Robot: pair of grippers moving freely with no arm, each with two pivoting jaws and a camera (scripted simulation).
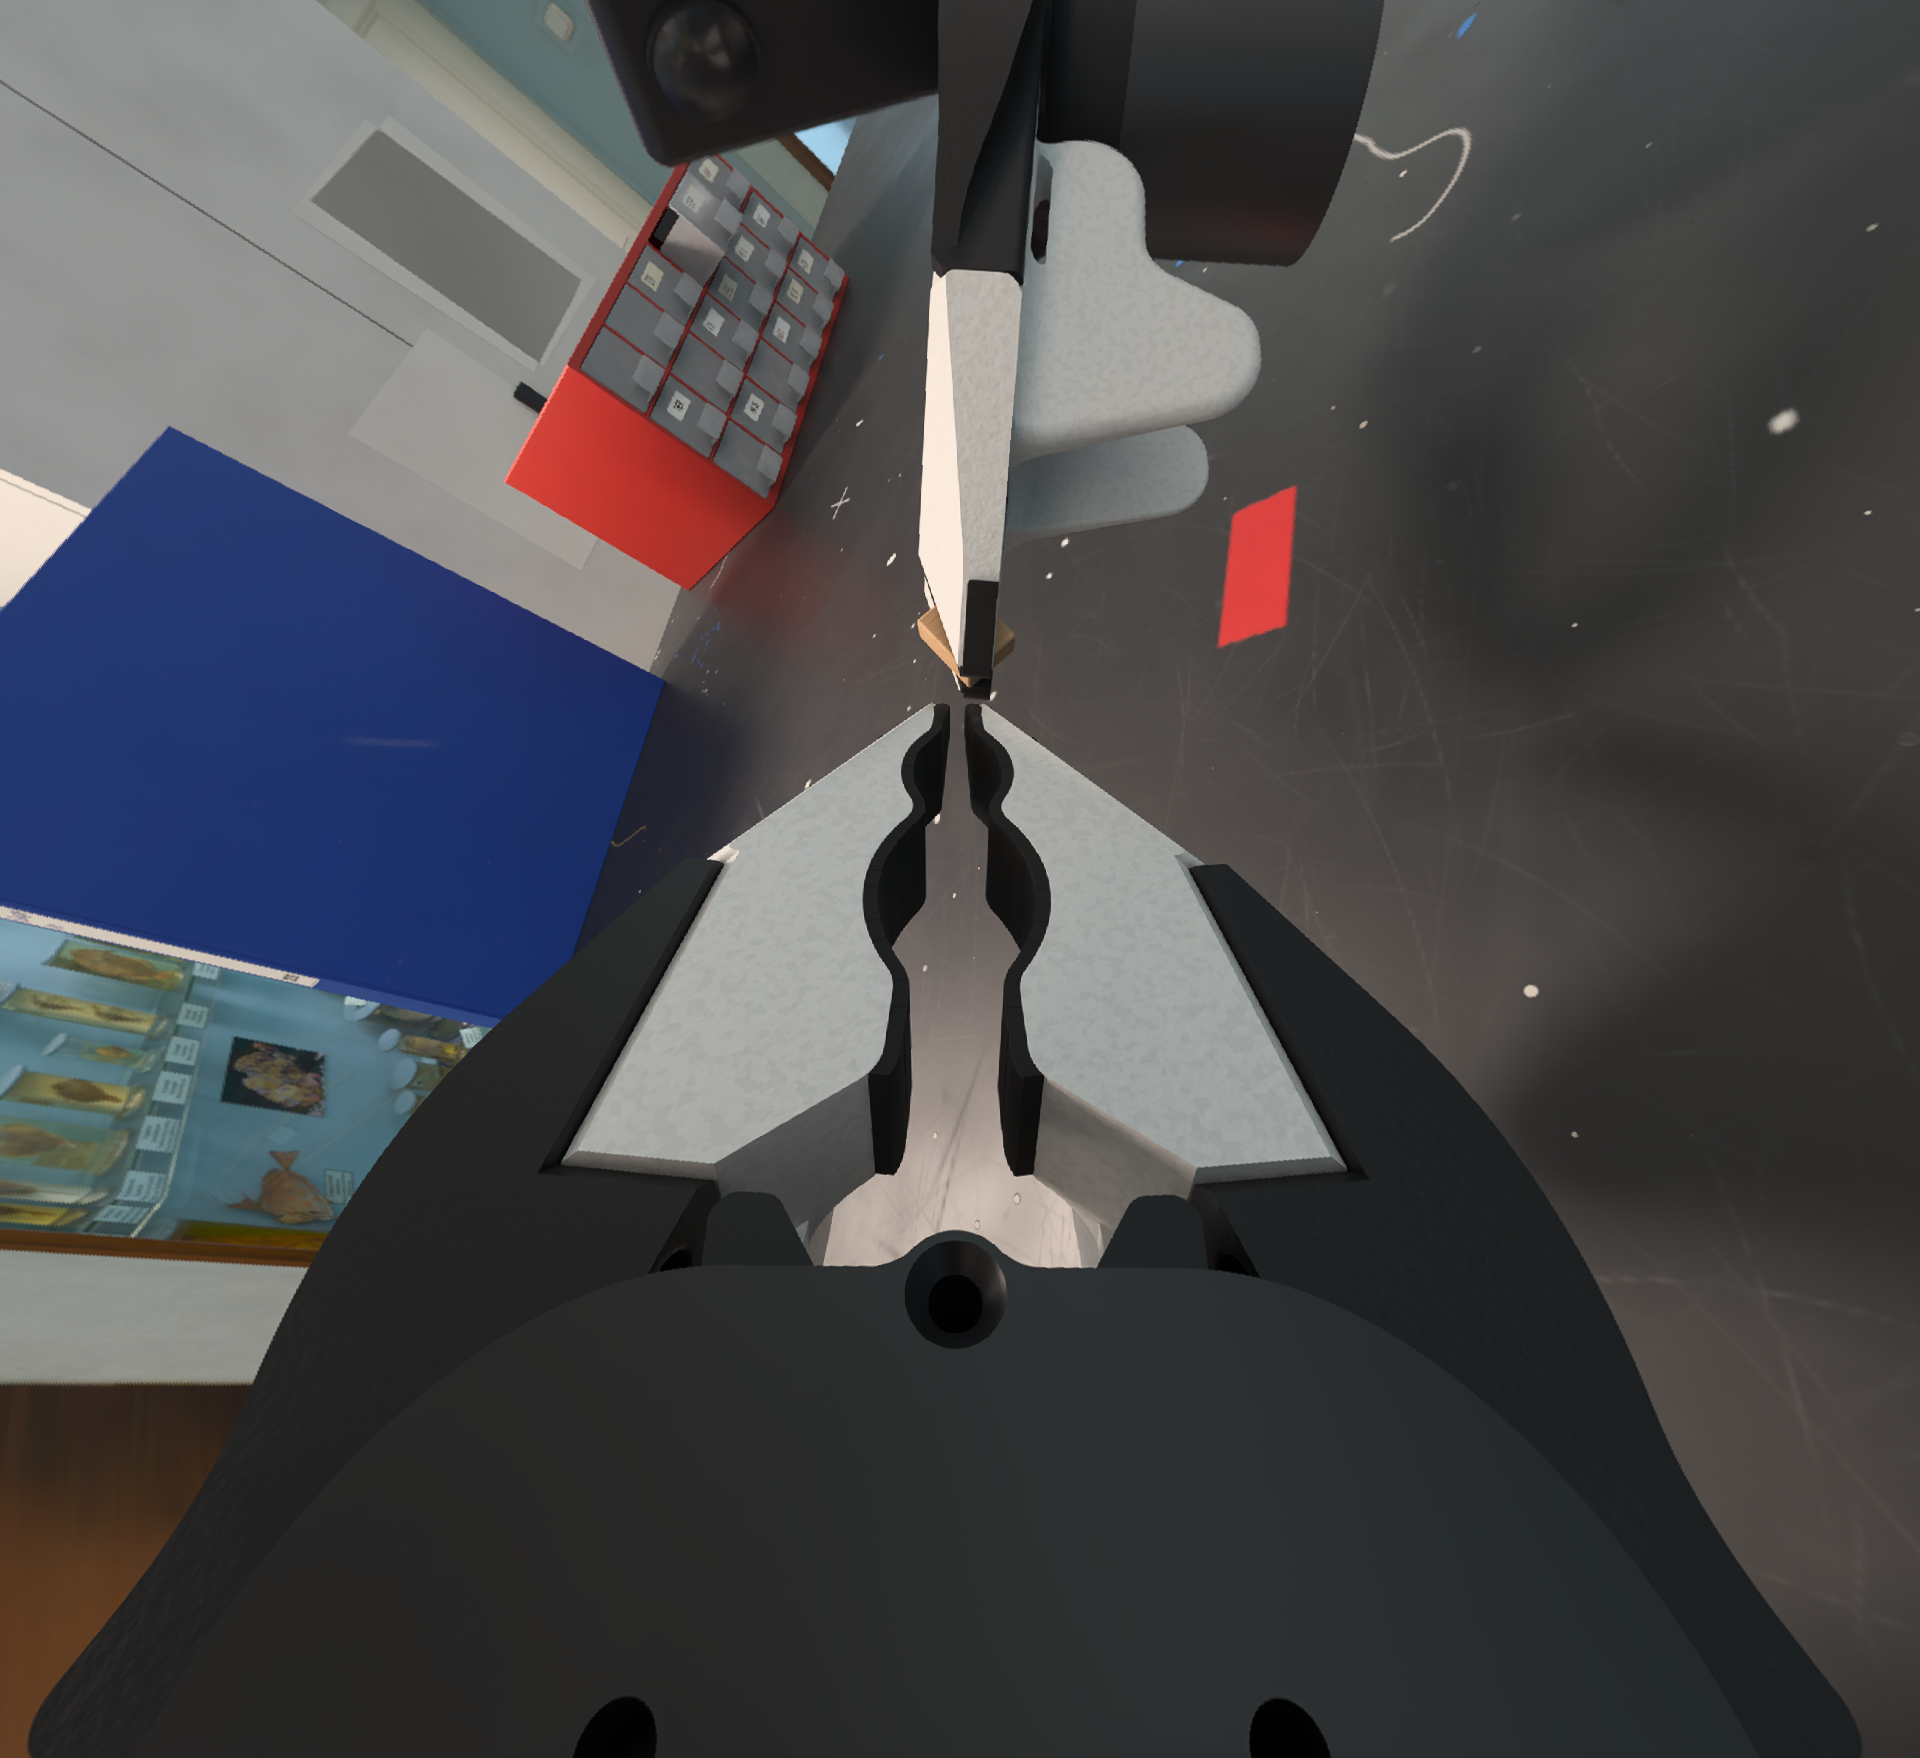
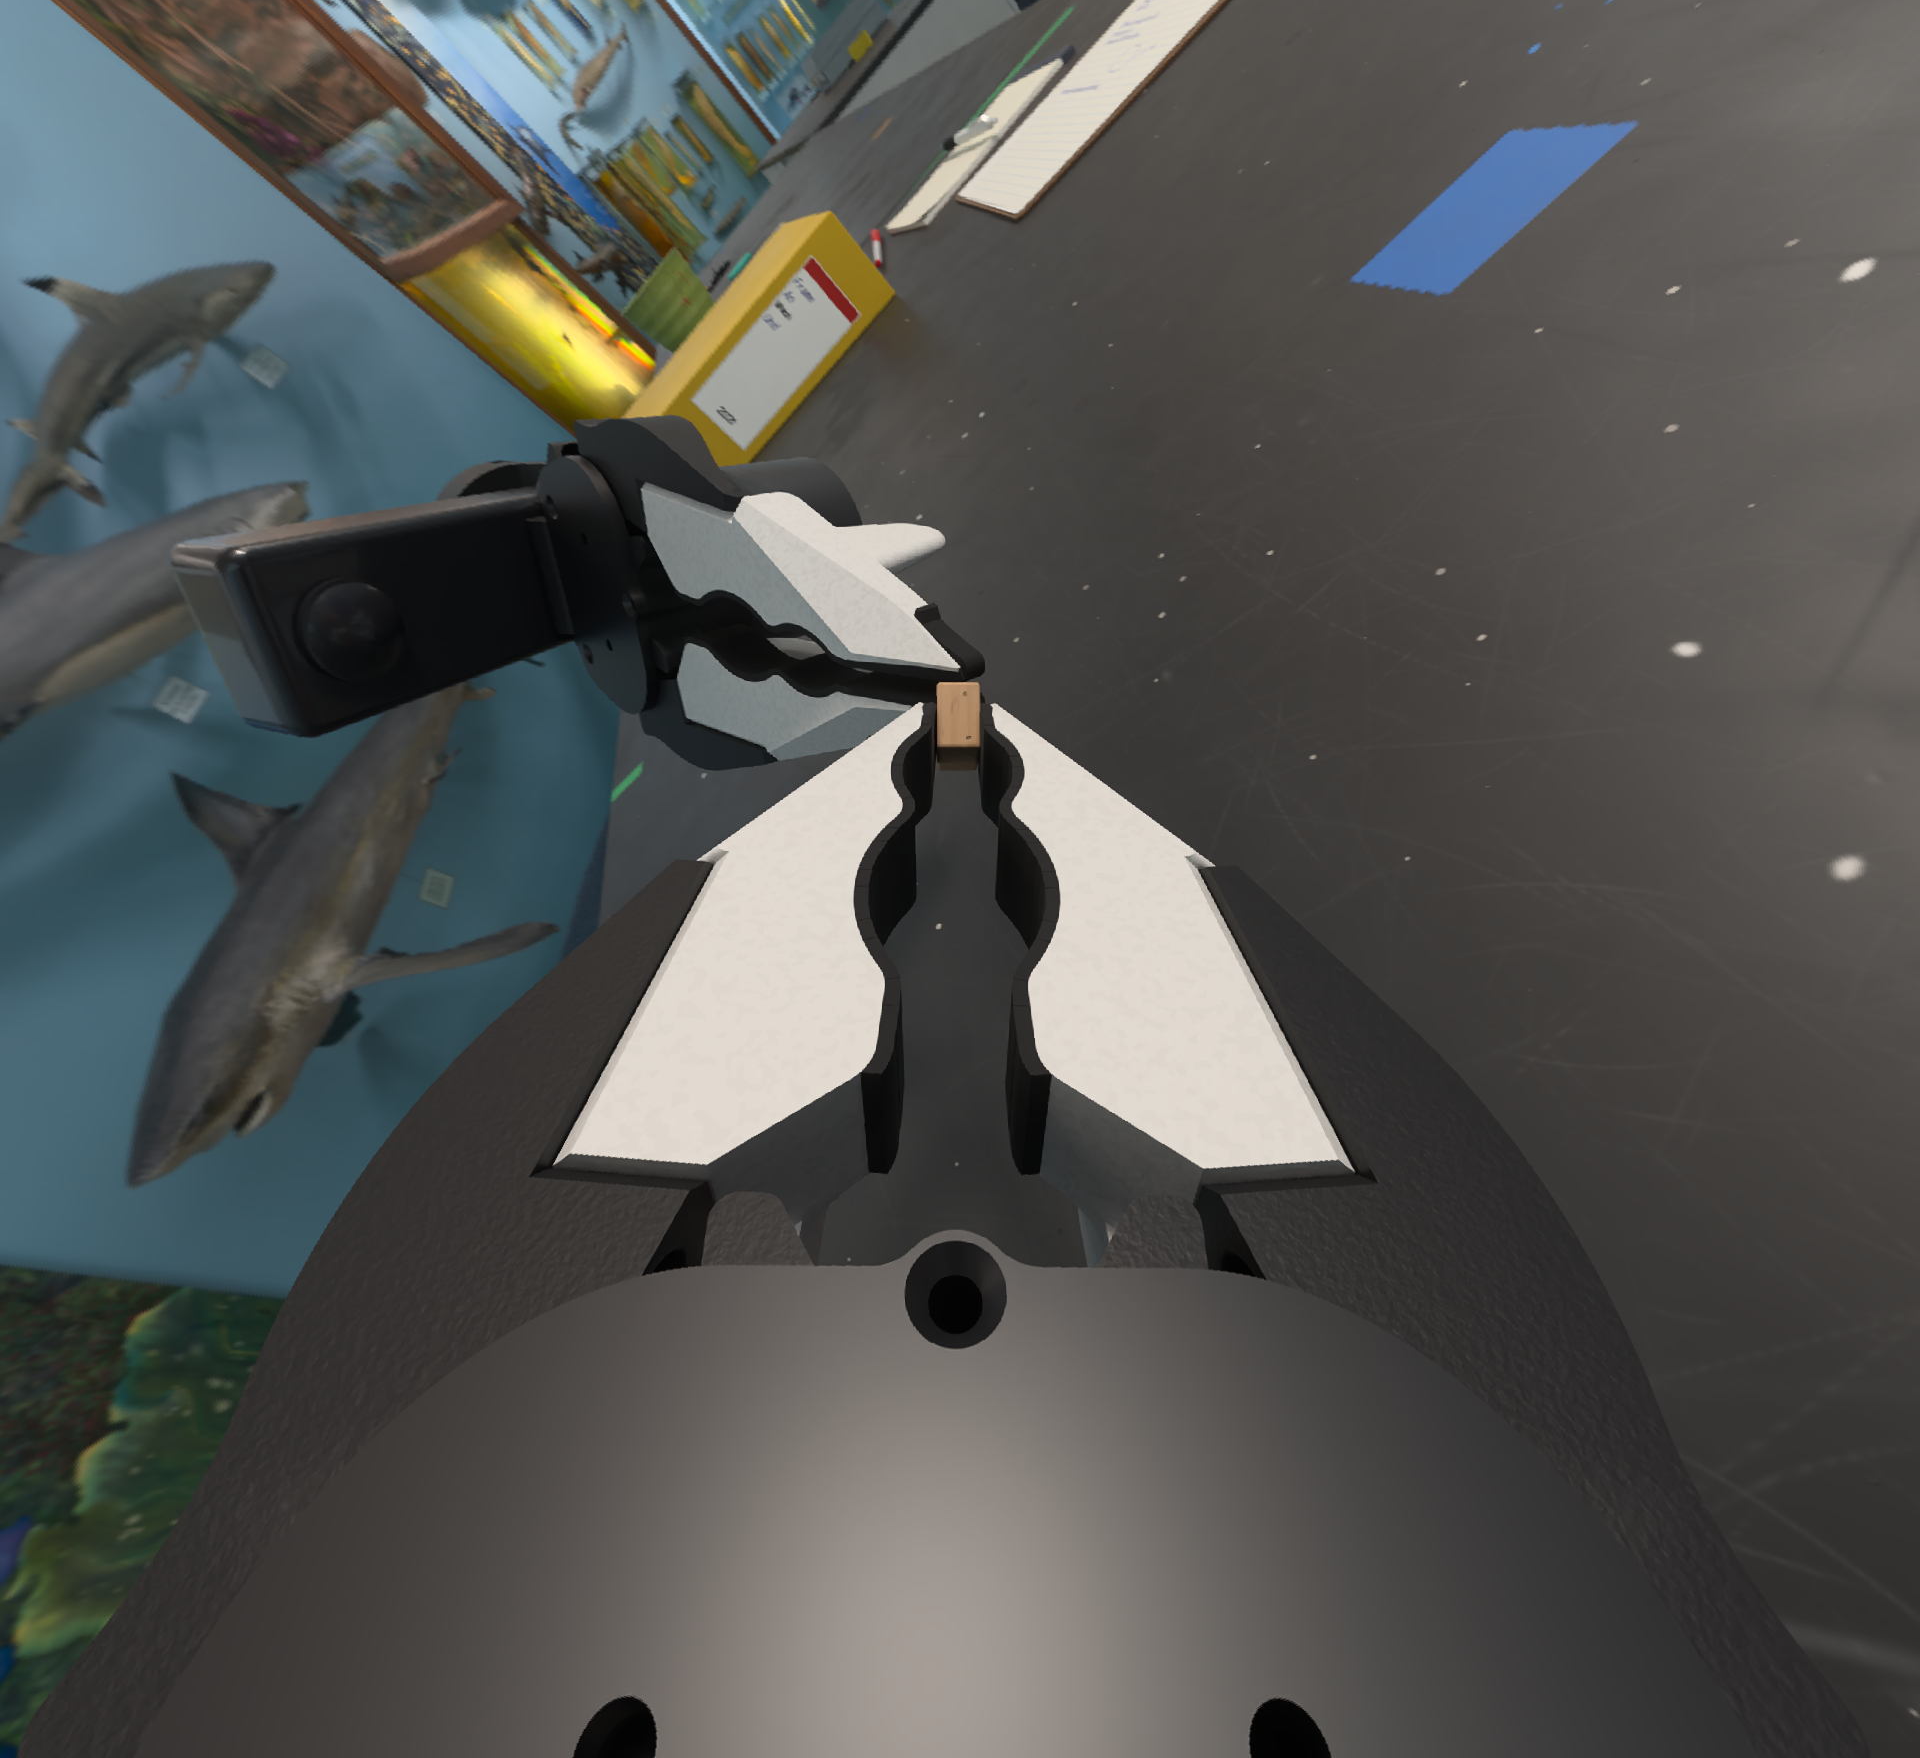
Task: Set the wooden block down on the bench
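I've got the wooden block (image 2: 957, 713) pinched at my right gripper (image 2: 956, 721) tips, above the dark bench (image 2: 1455, 669). The left gripper (image 1: 958, 716) is empty, its 2 fingers nearly together, just beside. Risk: a bump could knock the block loose. Its long axis runs along my right fingers, pointing forward.

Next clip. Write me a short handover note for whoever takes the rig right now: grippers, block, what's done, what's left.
Right gripper: shut on the block, pinched at the very tips of its jaws.
Left gripper: jaws nearly closed, holding nothing; its tips sit right next to the block.
Block: held over the dark bench; whether it touches the bench cannot be told.
Done: block grasped.
Left: lower it to the bench, open the right jaws, back away.
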